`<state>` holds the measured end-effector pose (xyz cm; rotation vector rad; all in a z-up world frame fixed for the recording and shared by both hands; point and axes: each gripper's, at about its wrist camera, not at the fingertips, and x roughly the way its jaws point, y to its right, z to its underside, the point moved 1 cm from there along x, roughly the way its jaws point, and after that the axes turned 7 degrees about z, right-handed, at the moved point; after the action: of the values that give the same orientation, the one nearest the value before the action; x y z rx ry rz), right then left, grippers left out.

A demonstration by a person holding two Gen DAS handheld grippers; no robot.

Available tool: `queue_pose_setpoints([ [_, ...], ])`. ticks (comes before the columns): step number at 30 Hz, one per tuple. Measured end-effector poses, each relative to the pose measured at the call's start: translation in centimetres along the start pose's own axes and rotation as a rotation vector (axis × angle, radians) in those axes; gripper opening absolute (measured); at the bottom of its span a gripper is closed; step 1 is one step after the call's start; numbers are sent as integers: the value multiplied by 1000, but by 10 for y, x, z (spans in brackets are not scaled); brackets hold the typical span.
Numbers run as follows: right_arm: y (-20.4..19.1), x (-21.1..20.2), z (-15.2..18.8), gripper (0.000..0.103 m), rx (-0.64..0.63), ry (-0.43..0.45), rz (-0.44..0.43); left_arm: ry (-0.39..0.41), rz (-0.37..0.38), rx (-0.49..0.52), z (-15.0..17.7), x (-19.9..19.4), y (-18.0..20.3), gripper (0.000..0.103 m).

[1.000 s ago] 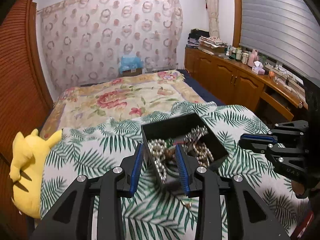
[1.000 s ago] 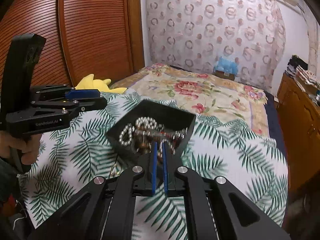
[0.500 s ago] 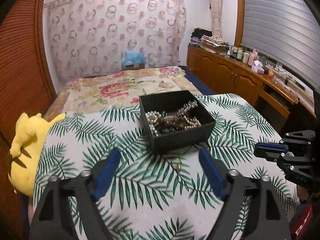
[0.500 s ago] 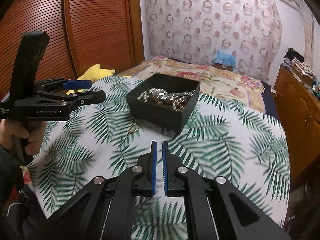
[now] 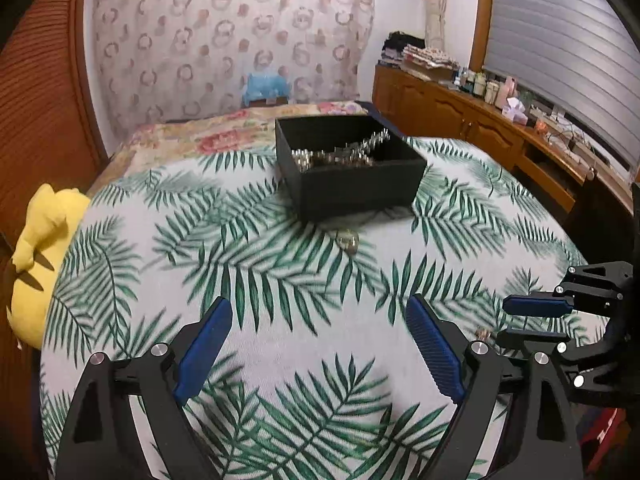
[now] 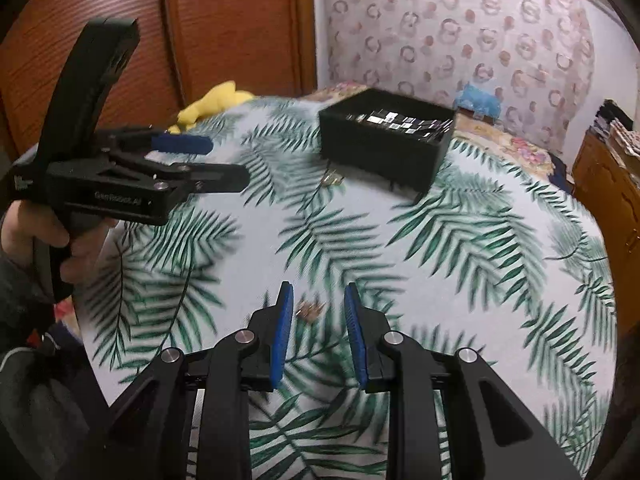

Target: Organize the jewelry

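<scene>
**Both hand-held grippers back off the box and open over loose pieces**

The palm-print tabletop (image 5: pixel 280 320) now fills both views. A second ago both tools hung right over the black box (image 5: pixel 348 184); it now sits well away at the far side, bracelets and beads heaped inside. That suggests the next job is the strays left outside it.

The left hand-held gripper (image 5: pixel 320 340), narrow over the box a second ago, is spread wide and opening, nothing between its jaws. The right hand-held gripper (image 6: pixel 316 328), then pressed together, is opening with a small gold piece (image 6: pixel 310 309) on the cloth between its pads, untouched. Another piece (image 5: pixel 347 239) lies just before the box.
</scene>
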<state>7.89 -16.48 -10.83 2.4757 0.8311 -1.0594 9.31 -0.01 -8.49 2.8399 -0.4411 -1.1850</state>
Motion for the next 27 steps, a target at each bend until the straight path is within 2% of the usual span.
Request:
queue_pose_setpoints([
  [6, -9, 11, 2, 29, -21, -34, 20, -20, 13, -12, 8, 8, -1, 85],
  [12, -10, 17, 4, 28, -40, -52, 38, -43, -3, 42, 6, 18, 8, 85],
  [15, -8, 17, 4, 17, -43, -48, 42, -59, -7, 60, 3, 26, 9, 85],
  [27, 12, 6, 5, 15, 16, 1, 55, -76, 15, 75, -27, 50, 13, 85],
])
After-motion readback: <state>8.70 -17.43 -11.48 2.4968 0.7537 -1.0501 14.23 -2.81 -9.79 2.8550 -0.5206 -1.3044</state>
